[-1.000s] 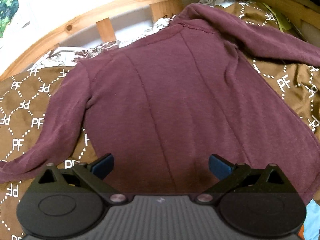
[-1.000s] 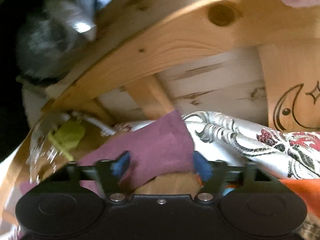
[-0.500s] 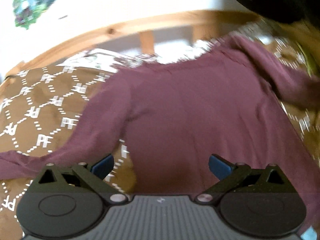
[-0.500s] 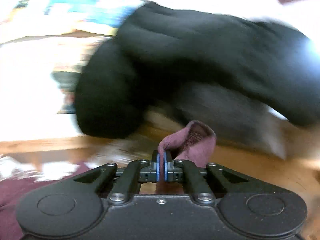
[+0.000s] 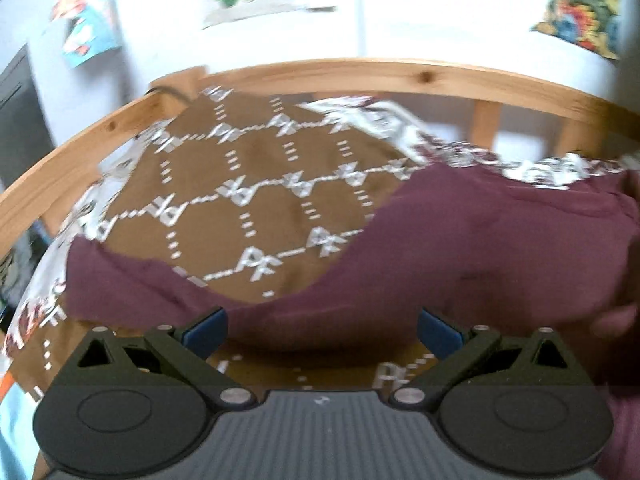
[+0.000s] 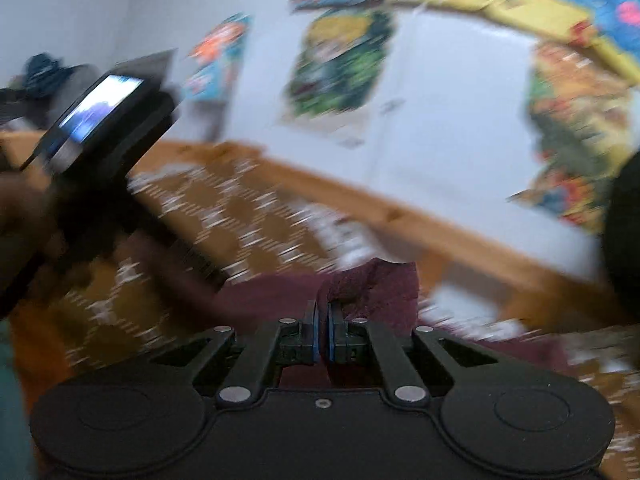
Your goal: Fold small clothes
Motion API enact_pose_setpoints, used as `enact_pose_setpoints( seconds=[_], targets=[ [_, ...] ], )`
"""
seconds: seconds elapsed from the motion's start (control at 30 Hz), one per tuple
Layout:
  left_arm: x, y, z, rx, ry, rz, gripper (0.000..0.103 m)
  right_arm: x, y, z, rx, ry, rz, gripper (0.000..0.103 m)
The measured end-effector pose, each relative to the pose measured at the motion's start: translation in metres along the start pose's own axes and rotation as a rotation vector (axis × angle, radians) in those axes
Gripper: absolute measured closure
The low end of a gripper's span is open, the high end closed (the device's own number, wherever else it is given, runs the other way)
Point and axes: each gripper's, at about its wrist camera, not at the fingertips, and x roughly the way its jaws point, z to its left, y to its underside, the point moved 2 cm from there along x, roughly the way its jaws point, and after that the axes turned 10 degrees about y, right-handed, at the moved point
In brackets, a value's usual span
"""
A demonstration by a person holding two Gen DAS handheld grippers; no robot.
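A maroon long-sleeved top [image 5: 480,248] lies on a brown patterned bedspread [image 5: 256,200]. Its left sleeve [image 5: 132,288] stretches out to the left. My left gripper [image 5: 320,326] is open, its blue pads either side of the sleeve where it meets the body, just above the cloth. My right gripper [image 6: 321,334] is shut on a bunched bit of the maroon top [image 6: 376,288] and holds it up over the bed. The left gripper's body [image 6: 100,132] shows at the left of the blurred right wrist view.
A wooden bed rail [image 5: 360,76] curves round the far side of the bed. A white floral sheet [image 5: 400,128] shows at the bedspread's far edge. Colourful posters [image 6: 336,68] hang on the white wall behind.
My right gripper closed on the maroon cloth and lifted it, swinging leftward over the bed. My left gripper slid left from the top's body to the sleeve, staying open.
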Motion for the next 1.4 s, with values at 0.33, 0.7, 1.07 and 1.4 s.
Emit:
enact_pose_setpoints(
  seconds=[0.33,0.7,1.07,1.4],
  targets=[
    [0.016,0.006,0.023,-0.035,0.006,0.02,0.001,0.021,0.043,0.049,0.001,-0.257,0.149,0.069],
    [0.017,0.02,-0.009,-0.036,0.371,0.006,0.001,-0.019,0.065,-0.043,0.209,-0.04,0.172,0.005],
    [0.039,0.048,-0.045,-0.106,0.561,0.2,0.01,-0.002,0.081,-0.119,0.407,0.238,0.242,0.003],
    [0.048,0.056,-0.058,-0.136,0.6,0.3,0.096,-0.02,0.091,-0.089,0.389,0.218,0.268,0.002]
  ],
)
